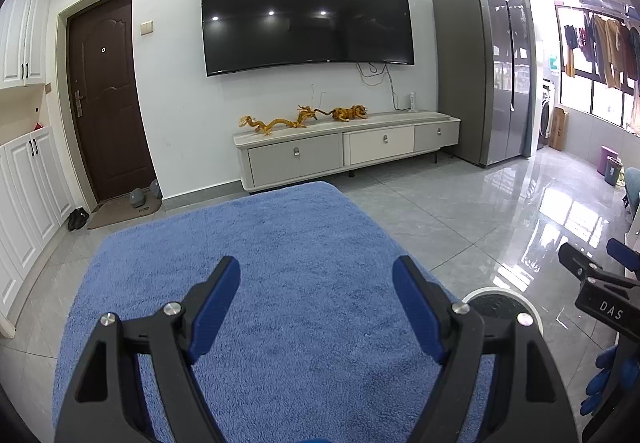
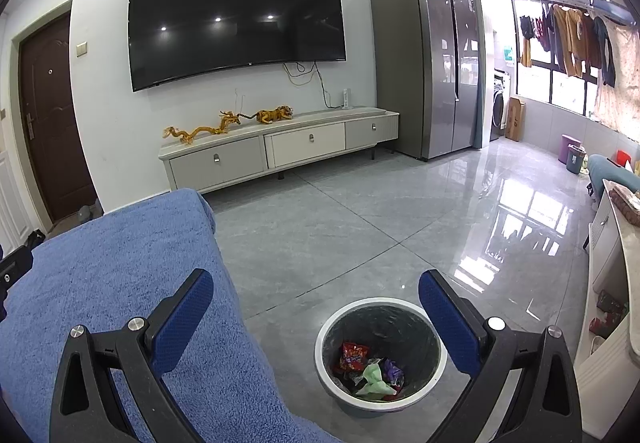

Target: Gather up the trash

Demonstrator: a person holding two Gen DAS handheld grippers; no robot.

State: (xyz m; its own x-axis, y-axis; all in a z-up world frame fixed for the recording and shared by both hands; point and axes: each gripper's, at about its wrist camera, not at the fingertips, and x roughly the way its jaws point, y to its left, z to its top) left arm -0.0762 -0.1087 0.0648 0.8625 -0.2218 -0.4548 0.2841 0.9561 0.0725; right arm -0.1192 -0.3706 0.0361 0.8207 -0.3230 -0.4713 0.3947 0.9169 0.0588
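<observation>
The trash bin (image 2: 380, 355) stands on the floor just beside the blue fleece table cover (image 1: 260, 263), with wrappers (image 2: 360, 363) already inside. Left gripper (image 1: 316, 303) and right gripper (image 2: 316, 319) both gape, empty — a careless swing might tip the bin.

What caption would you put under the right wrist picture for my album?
Open right gripper above the trash bin holding wrappers, beside the blue blanket.

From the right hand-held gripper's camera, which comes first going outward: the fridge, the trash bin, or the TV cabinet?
1. Trash bin: on the floor just below the right hand-held gripper.
2. TV cabinet: against the far wall.
3. Fridge: farther right, similar depth; hard to separate.
</observation>
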